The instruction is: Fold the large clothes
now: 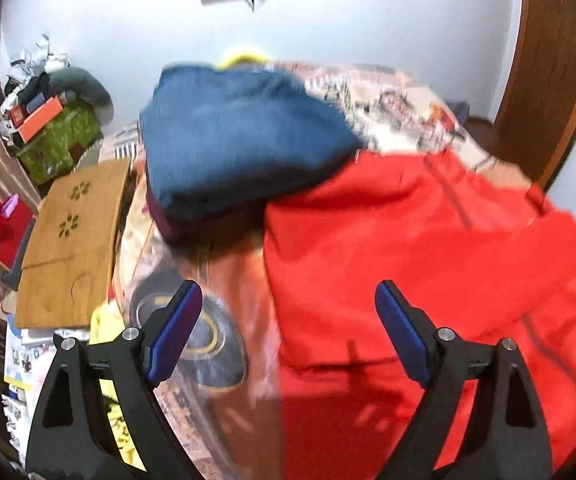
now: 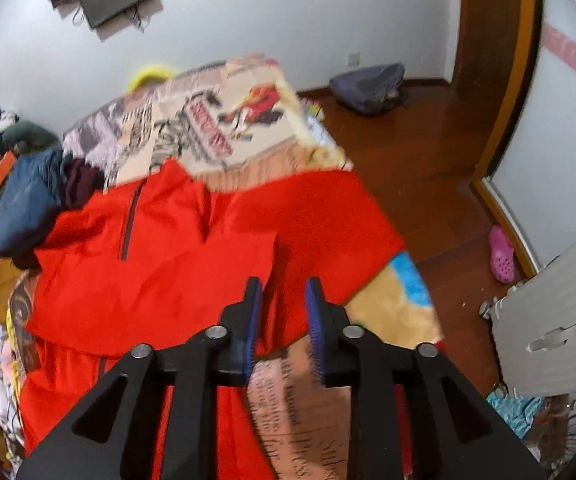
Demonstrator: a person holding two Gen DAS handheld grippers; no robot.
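Observation:
A large red jacket (image 1: 428, 248) with a dark zipper lies spread on the patterned bedspread (image 1: 388, 108). It also shows in the right wrist view (image 2: 175, 248), with one part folded over its body. My left gripper (image 1: 288, 308) is wide open and empty, above the jacket's left edge. My right gripper (image 2: 283, 300) hovers over the jacket's lower right part, jaws a little apart, holding nothing.
A folded blue garment (image 1: 239, 140) on a maroon one (image 1: 175, 224) lies left of the jacket. A wooden board (image 1: 71, 248) stands at the bed's left. A cluttered shelf (image 1: 47, 120), white suitcase (image 2: 556, 320), pink shoe (image 2: 502, 254) and bag (image 2: 372, 84) are around.

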